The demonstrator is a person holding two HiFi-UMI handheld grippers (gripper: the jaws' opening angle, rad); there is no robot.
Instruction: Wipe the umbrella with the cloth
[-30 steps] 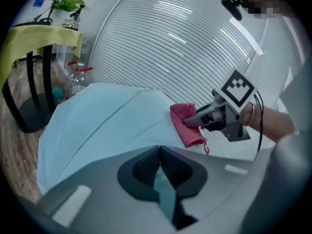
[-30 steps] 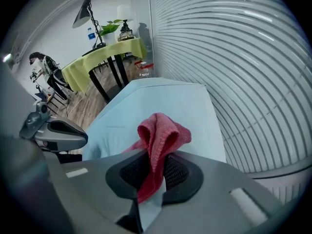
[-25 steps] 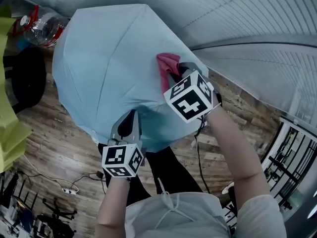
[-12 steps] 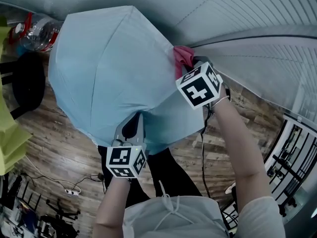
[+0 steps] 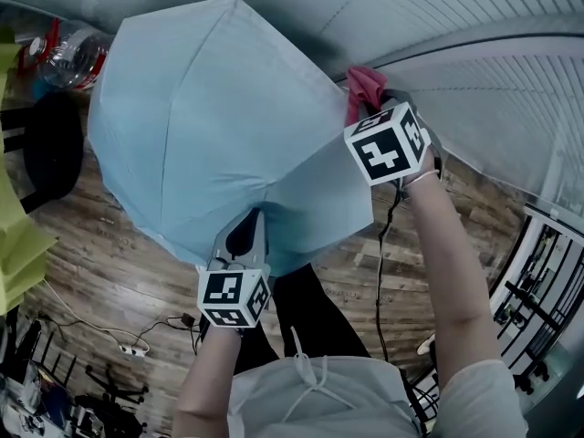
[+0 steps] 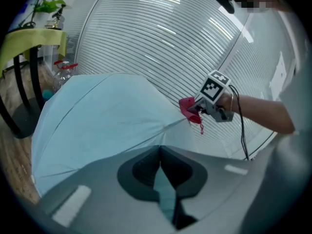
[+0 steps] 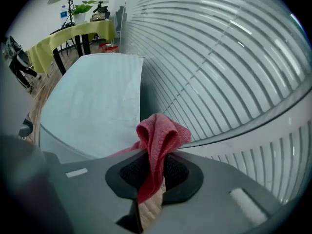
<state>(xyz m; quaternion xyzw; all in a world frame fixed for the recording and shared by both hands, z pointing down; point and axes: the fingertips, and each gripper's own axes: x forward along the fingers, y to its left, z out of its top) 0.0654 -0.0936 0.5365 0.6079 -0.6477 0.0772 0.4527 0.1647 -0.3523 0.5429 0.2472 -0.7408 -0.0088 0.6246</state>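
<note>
The fingers of the right gripper are clenched on the red cloth, which sits at the far right edge of the open umbrella. The left gripper pinches the umbrella's near edge. I think the cloth may run off that edge, or a hard push may pull the thin fabric from the left jaws.

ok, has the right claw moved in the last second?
Yes. The right claw, shut on the red cloth, slid up and right across the umbrella to its edge by the slatted wall.
</note>
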